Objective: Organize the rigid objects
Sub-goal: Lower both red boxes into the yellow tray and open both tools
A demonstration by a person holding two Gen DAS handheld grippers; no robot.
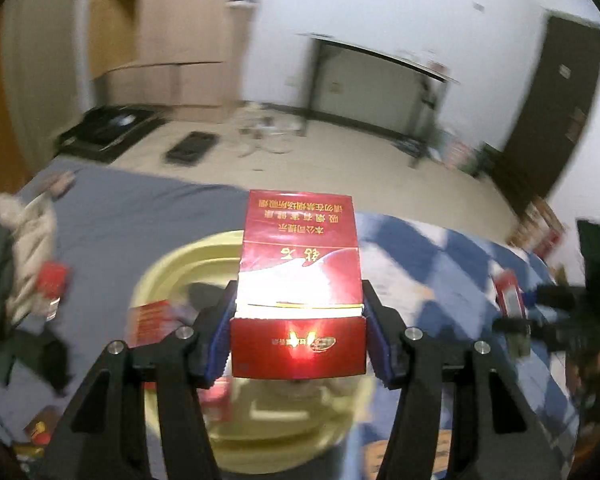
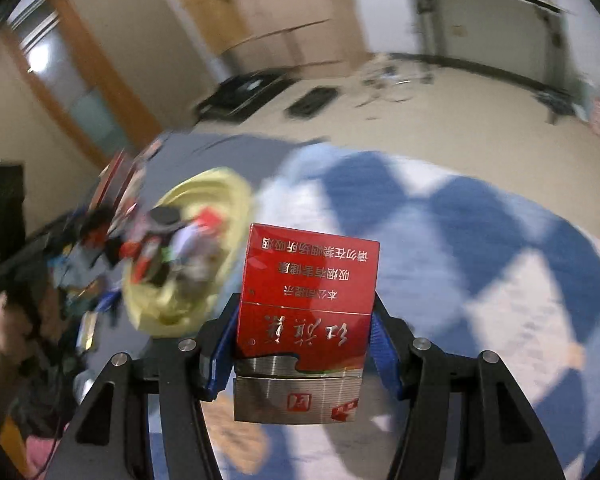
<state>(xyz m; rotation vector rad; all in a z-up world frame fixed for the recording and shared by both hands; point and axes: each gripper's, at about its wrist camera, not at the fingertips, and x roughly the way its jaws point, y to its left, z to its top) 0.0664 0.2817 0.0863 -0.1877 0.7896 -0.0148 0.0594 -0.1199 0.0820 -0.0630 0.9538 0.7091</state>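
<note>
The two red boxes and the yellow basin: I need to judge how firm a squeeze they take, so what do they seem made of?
Left box: glossy printed card, going by the glare and sharp folded edges.
Right box: likewise card, with a silvery, foil-like lid.
Yellow basin: probably moulded plastic, smooth with stepped rings; blur leaves it open.

The dark red cigarette pack point(image 1: 300, 276) carries inverted gold Chinese print: 本公司提示, 吸烟有害健康, 请勿在禁烟场所吸烟. The bright red cigarette pack point(image 2: 306, 304) carries the same 3 warning lines inverted, above a calligraphic brand name not reliably legible.
</note>
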